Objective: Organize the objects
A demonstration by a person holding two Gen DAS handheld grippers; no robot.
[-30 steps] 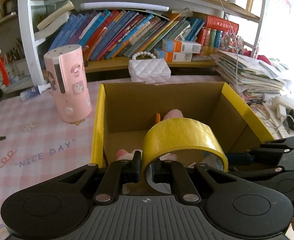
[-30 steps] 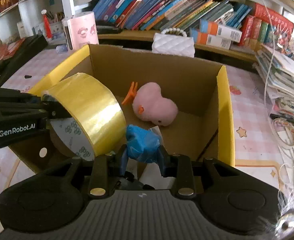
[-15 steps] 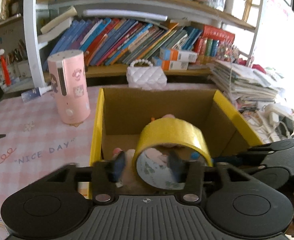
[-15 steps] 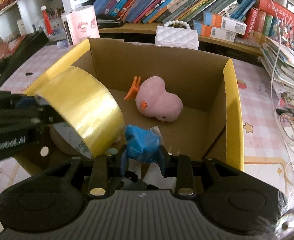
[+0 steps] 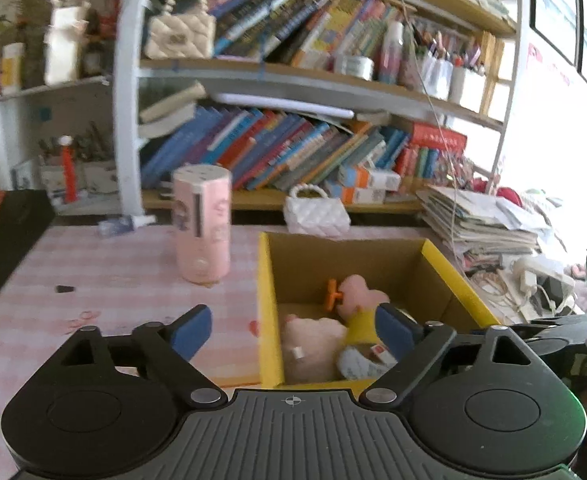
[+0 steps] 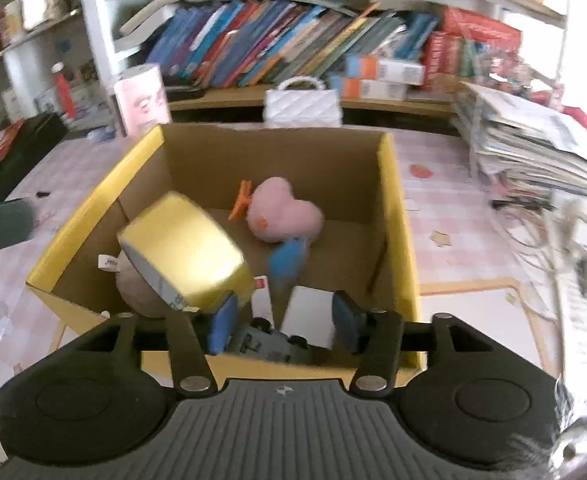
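Yellow-rimmed cardboard box [image 6: 391, 184] holds a yellow tape roll [image 6: 185, 252], a blurred blue object [image 6: 287, 258] and a pink plush toy [image 6: 283, 214]. Left gripper [image 5: 293, 330] and right gripper [image 6: 281, 322] above it both gape, empty.

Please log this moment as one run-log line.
left gripper: open | right gripper: open | tape roll, blue item: inside box

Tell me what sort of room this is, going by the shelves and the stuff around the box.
Probably a home study or a child's room. Leaning rows of books fill the bookshelf, pen holders stand on an upper shelf, and a pink checked tablecloth carries a cardboard box holding a pink plush toy.
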